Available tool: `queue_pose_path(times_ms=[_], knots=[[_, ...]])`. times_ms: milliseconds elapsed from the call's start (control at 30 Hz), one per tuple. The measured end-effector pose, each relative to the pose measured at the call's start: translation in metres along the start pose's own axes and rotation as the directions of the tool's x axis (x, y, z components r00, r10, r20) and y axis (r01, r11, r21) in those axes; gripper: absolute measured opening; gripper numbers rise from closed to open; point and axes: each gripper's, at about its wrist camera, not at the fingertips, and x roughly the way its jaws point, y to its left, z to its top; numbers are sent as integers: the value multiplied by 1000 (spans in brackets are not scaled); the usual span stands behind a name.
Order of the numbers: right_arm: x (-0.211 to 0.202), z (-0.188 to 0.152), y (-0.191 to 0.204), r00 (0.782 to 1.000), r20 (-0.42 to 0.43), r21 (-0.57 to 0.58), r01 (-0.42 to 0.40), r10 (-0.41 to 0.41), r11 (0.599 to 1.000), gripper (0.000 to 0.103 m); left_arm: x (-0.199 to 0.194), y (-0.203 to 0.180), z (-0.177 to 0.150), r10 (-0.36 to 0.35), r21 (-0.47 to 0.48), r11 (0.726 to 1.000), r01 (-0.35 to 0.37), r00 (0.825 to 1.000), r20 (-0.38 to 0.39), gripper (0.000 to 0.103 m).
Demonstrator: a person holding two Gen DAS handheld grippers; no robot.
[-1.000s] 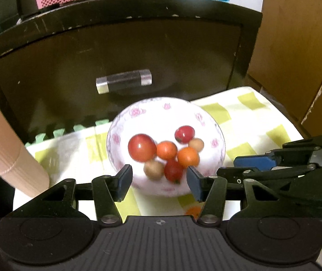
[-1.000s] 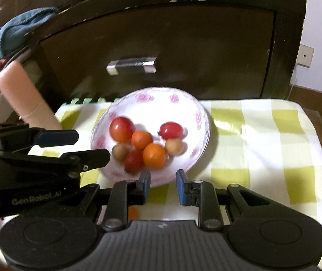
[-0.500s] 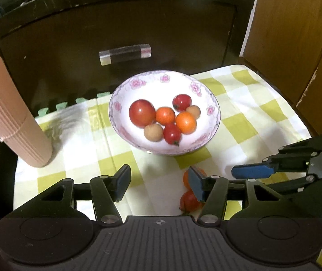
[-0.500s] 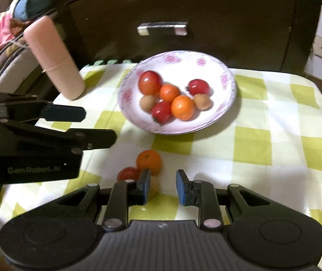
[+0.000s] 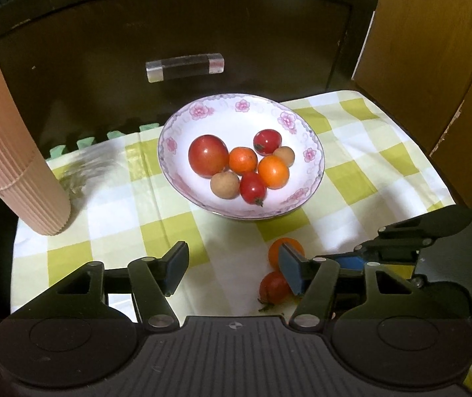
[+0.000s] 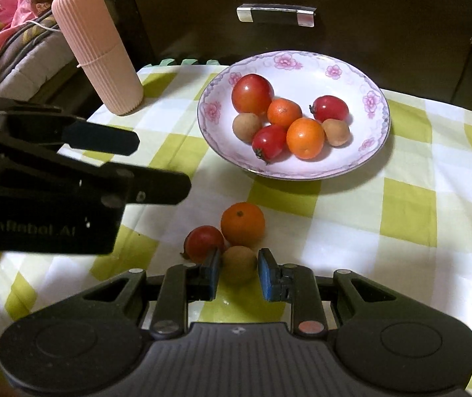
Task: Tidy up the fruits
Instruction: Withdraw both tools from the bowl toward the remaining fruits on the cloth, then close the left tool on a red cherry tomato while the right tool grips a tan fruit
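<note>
A white floral bowl (image 5: 183,178) (image 6: 368,162) holds several fruits: red tomatoes, small oranges and brown longans. On the checked cloth in front of it lie a loose orange (image 6: 242,223) (image 5: 274,248), a red tomato (image 6: 203,241) (image 5: 272,286) and a brown longan (image 6: 238,264). My right gripper (image 6: 238,273) is open, its fingers on either side of the longan, with gaps showing. My left gripper (image 5: 232,264) is open and empty above the cloth, left of the loose fruits.
A ribbed pink cylinder case (image 5: 7,152) (image 6: 98,46) stands at the cloth's left rear. A dark cabinet with a clear handle (image 5: 184,67) stands right behind the bowl. Wooden doors (image 5: 434,49) are at the right. Bedding (image 6: 7,33) lies beyond the left edge.
Both grippers have drawn back from the bowl and dropped lower. The loose fruits have come into view, and my right gripper now straddles the longan.
</note>
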Motion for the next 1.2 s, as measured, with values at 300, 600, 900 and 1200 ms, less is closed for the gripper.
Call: queue_pose_path(times_ms=[300, 600, 900, 1200], knots=[[-1, -2, -2, 1000, -3, -1, -12, 12, 1000, 24, 5, -1, -2, -26, -3, 1000, 26, 999, -25, 69], [-5, -5, -7, 999, -28, -4, -19, 19, 1000, 23, 14, -3, -7, -61, 27, 998, 63, 996, -72, 70], [-15, -17, -28, 999, -40, 42, 14, -13, 999, 23, 31, -21, -20, -69, 106, 991, 82, 990, -121, 66], [-16, -17, -28, 999, -38, 42, 23, -21, 999, 23, 38, -25, -20, -59, 103, 992, 71, 992, -114, 47]])
